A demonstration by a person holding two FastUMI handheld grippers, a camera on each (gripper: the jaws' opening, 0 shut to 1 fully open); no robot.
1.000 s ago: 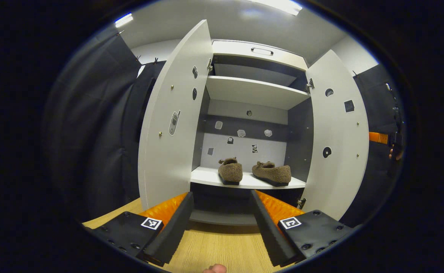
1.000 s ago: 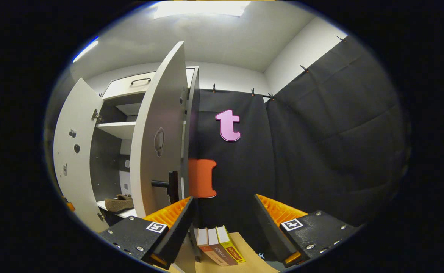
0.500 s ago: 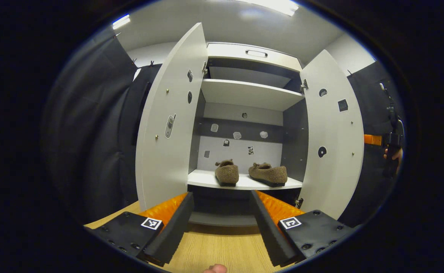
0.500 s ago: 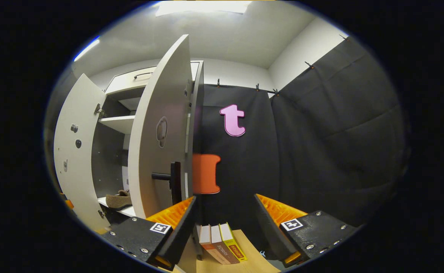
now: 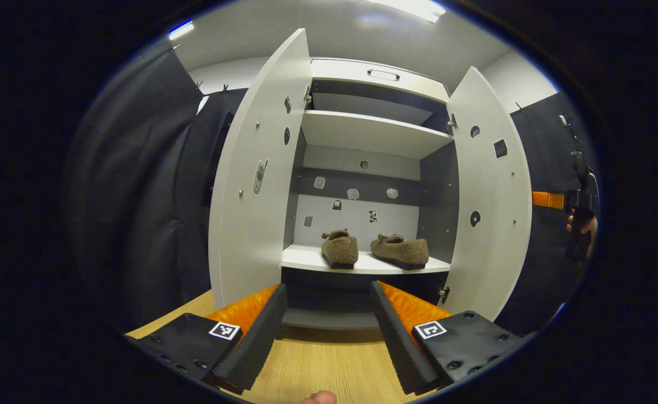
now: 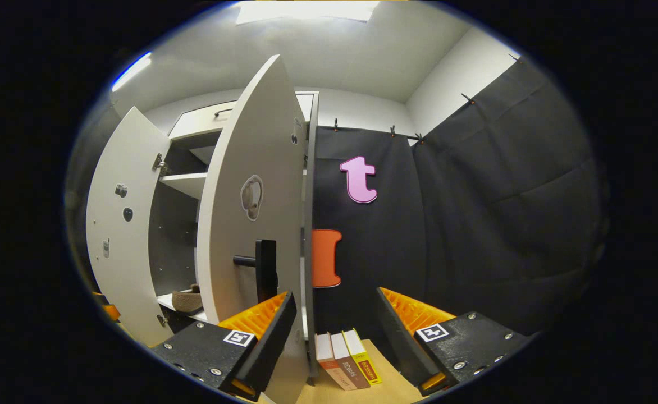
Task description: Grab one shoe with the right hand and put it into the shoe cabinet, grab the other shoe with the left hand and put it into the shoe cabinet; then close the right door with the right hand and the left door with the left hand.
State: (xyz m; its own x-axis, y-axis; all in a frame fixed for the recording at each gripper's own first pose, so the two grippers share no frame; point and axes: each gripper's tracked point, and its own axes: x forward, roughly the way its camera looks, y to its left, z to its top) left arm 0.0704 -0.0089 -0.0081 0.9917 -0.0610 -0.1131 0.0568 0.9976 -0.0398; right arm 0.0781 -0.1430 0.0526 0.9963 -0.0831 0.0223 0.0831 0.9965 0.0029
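— Where are the shoes?

— Both on the lower shelf [image 5: 306,259] inside the shoe cabinet [image 5: 371,84]. In the left gripper view the left shoe [image 5: 340,248] sits near the middle of the frame with its heel toward us, and the right shoe [image 5: 400,251] lies just beside it at its 3 o'clock, turned side-on. They look apart, not touching.

— And the doors?

— Both open. The left door [image 5: 253,179] stands out at 9 o'clock of the shoes, the right door [image 5: 489,196] at 3 o'clock.

— What about the grippers?

— The left gripper [image 5: 329,331] hangs over the wooden table [image 5: 329,365] at 6 o'clock, fingers spread wide with nothing between them, facing the cabinet opening. A fingertip [image 5: 318,398] of the person shows at the very bottom edge. The right gripper [image 6: 334,342] is also spread wide and empty, out beyond the right door, facing its outer side. The door's dark handle [image 6: 261,268] is at 11 o'clock of that gripper, just above its left finger; whether they touch I cannot tell.

— Anything else nearby?

— Three books [image 6: 347,359] lie on the table between the right gripper's fingers, against the black cloth wall [image 6: 475,213].
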